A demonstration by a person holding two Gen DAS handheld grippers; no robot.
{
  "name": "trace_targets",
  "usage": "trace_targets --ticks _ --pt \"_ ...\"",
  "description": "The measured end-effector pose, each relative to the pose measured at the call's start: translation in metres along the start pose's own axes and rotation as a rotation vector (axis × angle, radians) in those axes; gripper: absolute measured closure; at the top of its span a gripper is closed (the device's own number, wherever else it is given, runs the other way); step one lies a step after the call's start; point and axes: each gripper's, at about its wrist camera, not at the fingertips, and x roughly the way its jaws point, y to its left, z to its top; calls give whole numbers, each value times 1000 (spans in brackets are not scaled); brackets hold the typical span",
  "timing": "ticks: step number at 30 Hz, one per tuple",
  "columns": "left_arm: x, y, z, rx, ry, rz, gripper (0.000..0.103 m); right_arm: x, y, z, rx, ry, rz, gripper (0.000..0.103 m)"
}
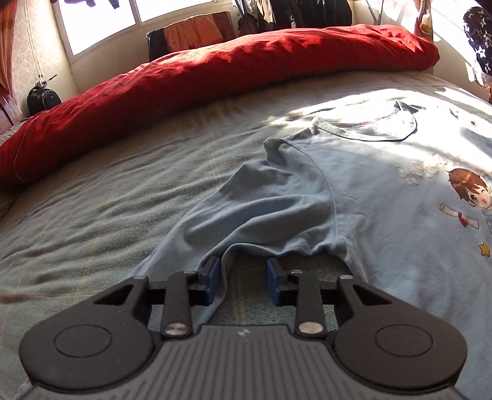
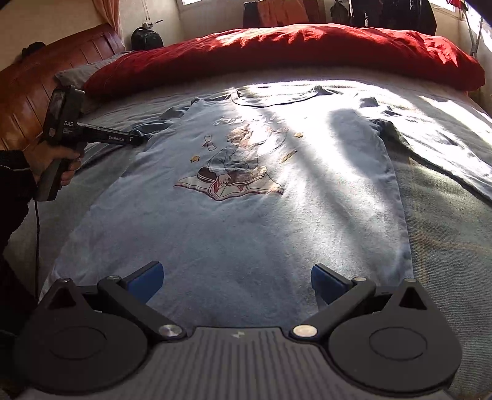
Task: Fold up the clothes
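A light blue T-shirt (image 2: 240, 221) with a cartoon print lies face up on the bed, collar toward the red duvet; it also shows in the left wrist view (image 1: 384, 209). My left gripper (image 1: 243, 283) is open at the hem of the shirt's left sleeve (image 1: 261, 209); sleeve cloth drapes over its left blue pad (image 1: 212, 283), and the gap between the pads shows bedsheet. In the right wrist view the left gripper (image 2: 138, 140) reaches that sleeve from the left. My right gripper (image 2: 236, 283) is open wide and empty over the shirt's bottom hem.
A rolled red duvet (image 2: 292, 49) lies across the far side of the bed. The grey-green bedsheet (image 1: 107, 190) surrounds the shirt. A wooden headboard (image 2: 27, 92) is at the left. Hanging clothes (image 1: 292, 12) and windows are behind the bed.
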Motion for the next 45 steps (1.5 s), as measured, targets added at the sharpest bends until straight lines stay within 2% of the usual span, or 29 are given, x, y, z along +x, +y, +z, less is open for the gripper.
trace_targets --ticks 1,2,3,10,13,15,17,22,24,29,33,37,41,44,45 --pt "2 0 1 4 3 4 83 1 1 0 -1 3 -4 0" --pt "-2 0 1 21 3 -2 97 2 2 0 -3 6 -8 0" --pt "-6 -1 -1 40 3 -9 102 3 2 0 -6 9 -13 0" --pt "-35 -7 -9 173 0 -61 103 3 2 1 8 18 -15 0" --pt "-42 -9 -15 210 39 -91 103 3 2 1 23 18 -17 0" --pt "-49 12 -21 129 41 -69 99 3 4 2 27 19 -13 0" --pt "-57 33 -28 41 42 -44 88 0 6 2 24 16 -5 0" --pt "-77 88 -44 -179 43 19 85 -6 12 3 8 5 -1 0" --pt "-85 110 -51 -267 43 44 79 -8 14 3 7 -1 0 0" --pt "-104 164 -67 -486 44 108 74 -12 21 1 -9 -6 11 0" --pt "-108 220 -114 -685 79 232 68 -14 27 2 -19 -9 12 0" --pt "-109 244 -153 -786 112 308 68 -12 32 5 -30 -8 7 0" --pt "-109 249 -171 -843 88 270 57 -7 40 7 -44 2 8 0" --pt "-104 244 -169 -829 86 234 61 -4 47 8 -59 9 12 0" --pt "-102 242 -167 -814 90 229 84 -3 49 8 -63 10 12 0"
